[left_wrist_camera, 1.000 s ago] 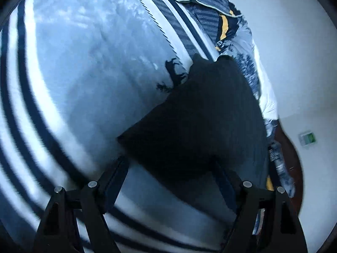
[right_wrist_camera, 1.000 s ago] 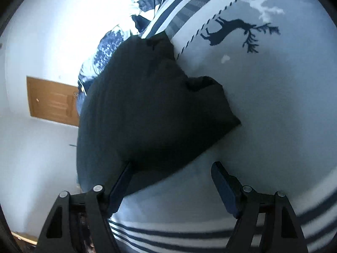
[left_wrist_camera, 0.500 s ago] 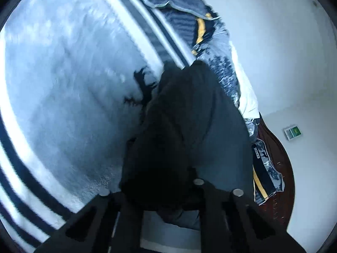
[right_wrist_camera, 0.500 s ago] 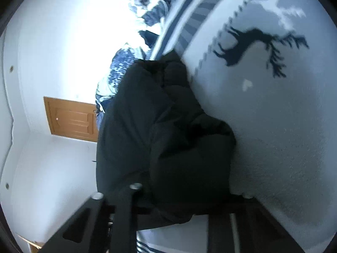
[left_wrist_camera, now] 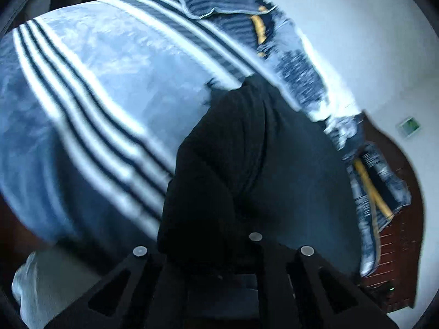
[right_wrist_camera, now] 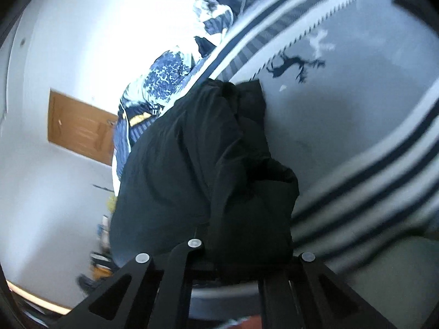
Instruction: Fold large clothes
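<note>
Dark garment [left_wrist_camera: 247, 164] lies bunched on the striped blanket [left_wrist_camera: 96, 82], near the blanket's edge beside the blue patterned bedding [left_wrist_camera: 301, 76]. Its near end is lifted off the blanket – held from both sides.

Progress, as a judgement: early. No neat fold visible yet; cloth is gathered into loose ridges, not flat. What looks done – both near corners or edge are gripped. Left to do: carry that edge over the far part, lay it flat, smooth, likely fold again.

Look of the garment: black or very dark green, matte, thin, soft – drapes in long creases running away from the grippers; right wrist view shows a lumpy doubled-over bulge [right_wrist_camera: 260, 192] on the side toward the blanket's deer print [right_wrist_camera: 296, 64]. Type of garment unclear.

Left gripper [left_wrist_camera: 219, 263]: jaws pressed together, pinching the garment's near edge. Right gripper [right_wrist_camera: 241, 263]: jaws closing, cloth between them, pinched too. Fingertips are hidden under fabric.

Beyond the blanket: white wall, wooden door [right_wrist_camera: 79, 126].
</note>
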`<state>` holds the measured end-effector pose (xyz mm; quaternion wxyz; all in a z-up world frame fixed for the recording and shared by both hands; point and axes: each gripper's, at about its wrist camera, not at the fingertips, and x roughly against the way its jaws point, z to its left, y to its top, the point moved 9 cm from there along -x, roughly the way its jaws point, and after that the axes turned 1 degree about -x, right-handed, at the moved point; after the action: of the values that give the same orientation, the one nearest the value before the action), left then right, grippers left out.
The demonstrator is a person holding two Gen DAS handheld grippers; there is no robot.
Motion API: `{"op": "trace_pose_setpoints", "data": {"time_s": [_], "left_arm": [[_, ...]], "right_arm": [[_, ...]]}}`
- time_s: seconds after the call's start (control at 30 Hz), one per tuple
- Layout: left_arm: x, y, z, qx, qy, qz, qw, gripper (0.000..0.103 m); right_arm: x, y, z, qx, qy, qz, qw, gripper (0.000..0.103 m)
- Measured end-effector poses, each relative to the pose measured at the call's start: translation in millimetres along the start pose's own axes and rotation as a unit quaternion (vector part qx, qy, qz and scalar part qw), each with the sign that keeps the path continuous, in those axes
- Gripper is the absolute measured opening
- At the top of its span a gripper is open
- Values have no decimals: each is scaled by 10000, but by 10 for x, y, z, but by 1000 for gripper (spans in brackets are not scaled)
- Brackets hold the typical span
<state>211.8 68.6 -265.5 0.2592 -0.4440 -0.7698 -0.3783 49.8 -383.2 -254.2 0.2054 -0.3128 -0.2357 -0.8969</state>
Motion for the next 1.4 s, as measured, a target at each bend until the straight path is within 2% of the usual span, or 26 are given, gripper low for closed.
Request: {"op": "trace_pose_setpoints", "data": {"time_s": [0.07, 0.13, 0.2, 0.23, 0.27, 0.3, 0.33, 0.37, 0.5, 0.6, 0.73, 0.8, 0.83, 0.87, 0.9, 0.93, 0.97, 1.0, 1.03, 1.17, 1.23, 1.33, 1.4], "left_arm": [[18, -21, 16, -103, 254, 33, 9996, 11], [136, 21, -70, -433, 472, -176, 9978, 17], [278, 63, -168, -805, 669, -441, 9935, 39], [331, 79, -181, -911, 776, -538, 9913, 64], [411, 113, -183, -1042, 898, -684, 9881, 73], [477, 198, -241, -1240, 1003, -893, 9832, 73], [484, 280, -302, -1381, 1073, -974, 9798, 73], [467, 359, -354, -1494, 1133, -996, 9772, 73], [198, 764, -630, -1916, 1303, -790, 9696, 73], [-198, 1097, -817, -2066, 1299, -483, 9686, 73], [-710, 1396, -942, -2194, 1414, -102, 9653, 73], [-952, 1539, -917, -2056, 1434, 48, 9681, 73], [-1090, 1588, -922, -2045, 1379, 176, 9690, 73], [-1188, 1605, -927, -2022, 1361, 251, 9695, 71], [-1290, 1621, -921, -1966, 1347, 338, 9706, 62], [-1355, 1619, -932, -1917, 1271, 437, 9722, 21], [-1375, 1617, -964, -1909, 1178, 496, 9733, 3], [-1334, 1634, -1034, -1898, 933, 378, 9767, 3], [-1243, 1669, -1104, -1917, 730, 93, 9787, 3], [-970, 1867, -1332, -1867, 235, -662, 9799, 2], [-1005, 1958, -1406, -2084, 503, -913, 9725, 2], [-1455, 1909, -1316, -2496, 1224, -538, 9591, 2], [-1698, 1837, -1203, -2576, 1609, -280, 9523, 3]], "right_arm": [[-18, -20, -25, 20, -179, 96, 9998, 10], [2, -7, -61, 2, -445, 148, 9989, 13], [123, -25, -41, 289, -775, 32, 9966, 15], [194, 11, -11, 481, -985, -82, 9939, 21], [253, 63, 6, 660, -1224, -156, 9902, 33], [317, 96, 2, 786, -1385, -237, 9869, 42], [382, 142, 19, 858, -1433, -351, 9853, 67], [463, 219, 68, 961, -1400, -510, 9842, 72], [551, 520, 222, 1245, -1317, -602, 9816, 72], [275, 898, 383, 1106, -654, -320, 9912, 72], [-382, 1311, 338, 813, -372, 204, 9958, 72], [-765, 1443, 267, 651, -269, 525, 9961, 67], [-938, 1514, 209, 574, -325, 605, 9960, 61], [-1143, 1582, 125, 453, -409, 731, 9955, 51], [-1285, 1602, 84, 291, -355, 864, 9952, 41], [-1368, 1606, 63, 111, -240, 948, 9952, 21], [-1393, 1611, 74, 14, -116, 935, 9956, 6], [-1329, 1656, 128, -14, 23, 703, 9975, 4], [-1239, 1693, 160, 18, 56, 476, 9988, 3], [-767, 1800, 350, 137, 81, -328, 9993, 2], [-678, 1845, 448, 360, -124, -585, 9976, 2], [-914, 1870, 408, 696, -823, -576, 9925, 2], [-1248, 1830, 217, 935, -1534, -370, 9830, 2]]}}
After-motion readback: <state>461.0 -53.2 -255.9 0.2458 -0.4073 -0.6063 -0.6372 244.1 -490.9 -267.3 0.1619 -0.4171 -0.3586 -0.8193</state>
